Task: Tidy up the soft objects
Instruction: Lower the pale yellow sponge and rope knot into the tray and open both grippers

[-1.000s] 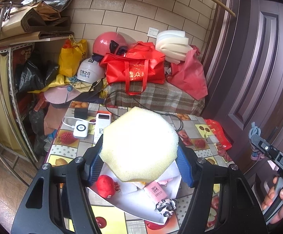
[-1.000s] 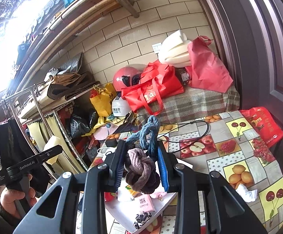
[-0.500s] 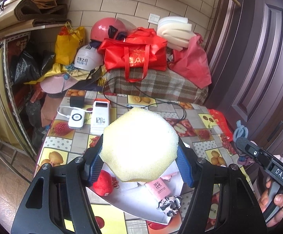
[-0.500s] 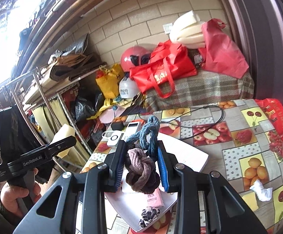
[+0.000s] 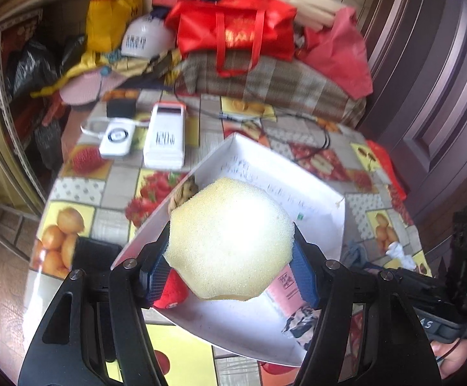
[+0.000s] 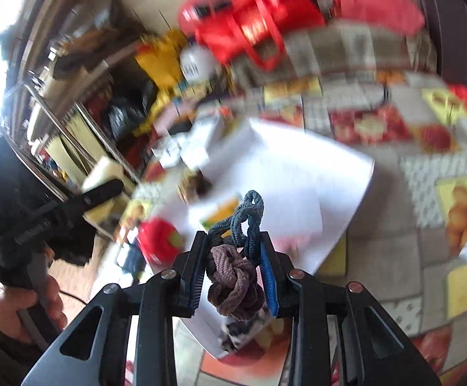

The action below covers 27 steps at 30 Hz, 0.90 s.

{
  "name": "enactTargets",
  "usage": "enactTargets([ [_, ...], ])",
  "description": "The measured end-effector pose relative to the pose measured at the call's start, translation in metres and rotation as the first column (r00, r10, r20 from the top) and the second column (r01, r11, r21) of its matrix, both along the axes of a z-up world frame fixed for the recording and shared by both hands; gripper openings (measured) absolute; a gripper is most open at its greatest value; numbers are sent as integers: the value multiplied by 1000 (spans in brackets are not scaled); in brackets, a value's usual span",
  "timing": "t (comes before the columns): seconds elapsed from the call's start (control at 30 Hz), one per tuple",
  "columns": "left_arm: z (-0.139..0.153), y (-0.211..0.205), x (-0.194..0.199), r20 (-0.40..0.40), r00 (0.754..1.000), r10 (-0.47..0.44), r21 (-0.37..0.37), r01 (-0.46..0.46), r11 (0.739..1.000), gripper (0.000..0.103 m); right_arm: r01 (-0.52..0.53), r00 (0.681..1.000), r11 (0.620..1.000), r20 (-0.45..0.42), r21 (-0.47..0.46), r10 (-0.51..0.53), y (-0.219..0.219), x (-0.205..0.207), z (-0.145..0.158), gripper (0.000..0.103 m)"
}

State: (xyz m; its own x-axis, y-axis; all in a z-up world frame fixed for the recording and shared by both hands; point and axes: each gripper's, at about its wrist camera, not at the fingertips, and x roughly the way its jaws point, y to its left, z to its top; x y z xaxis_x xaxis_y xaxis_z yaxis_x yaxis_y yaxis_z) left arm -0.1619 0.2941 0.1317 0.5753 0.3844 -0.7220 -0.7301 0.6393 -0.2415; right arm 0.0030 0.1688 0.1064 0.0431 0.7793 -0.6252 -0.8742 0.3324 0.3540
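Since a second ago both grippers have dropped toward the fruit-patterned tablecloth [image 5: 72, 193] and tipped further downward, so the shallow white cardboard tray [image 5: 297, 180] now fills much more of each view and the brick wall has slid out of the top. The grips have not changed: the left gripper [image 5: 230, 257] keeps its jaws roughly half spread and pressed on both sides of a pale yellow, faceted foam sponge [image 5: 230, 238], which hangs over the near part of the tray; the right gripper [image 6: 233, 270] stays nearly closed on a knotted bundle of brown and blue-grey elastic hair ties [image 6: 235, 276], also above the tray. In the tray lie a round red plush toy [image 5: 170, 291] near the left fingertip, a pink printed packet [image 5: 286, 284], a black-and-white patterned scrap of fabric [image 5: 301, 317] by the near edge and a tan knotted item [image 5: 183, 193] at the left wall. The right wrist view is heavily blurred.
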Motion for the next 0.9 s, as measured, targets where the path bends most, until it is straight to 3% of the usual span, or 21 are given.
enactTargets([
  [0.1, -23, 4, 14, -40, 999, -23, -37, 21, 999, 65, -3, 999, 998, -49, -70, 0, 13, 8, -27, 32],
  [0.23, -43, 11, 34, -84, 995, -56, -51, 51, 997, 65, -9, 999, 994, -49, -112, 4, 30, 14, -44, 32],
  [0.43, -60, 24, 62, -104, 990, -96, -60, 90, 994, 65, 9, 1000, 995, 0, -101, -9, 58, 30, -41, 32],
  [0.57, -57, 31, 69, -96, 992, -77, -31, 74, 997, 67, 26, 1000, 997, 16, -69, -25, 69, 40, -33, 32],
  [0.7, -61, 36, 69, -108, 993, -46, -24, 43, 999, 82, 37, 997, 999, 70, -29, -35, 69, 39, -25, 32],
  [0.77, -63, 38, 65, -109, 994, -27, -24, 25, 999, 84, 46, 996, 999, 77, -26, -44, 68, 39, -25, 35],
  [0.87, -64, 37, 59, -131, 991, 3, -12, -5, 1000, 92, 51, 997, 998, 63, -22, -49, 68, 41, -26, 58],
  [0.9, -63, 37, 55, -127, 992, 13, -8, -14, 1000, 99, 50, 997, 999, 54, -22, -49, 67, 41, -26, 81],
])
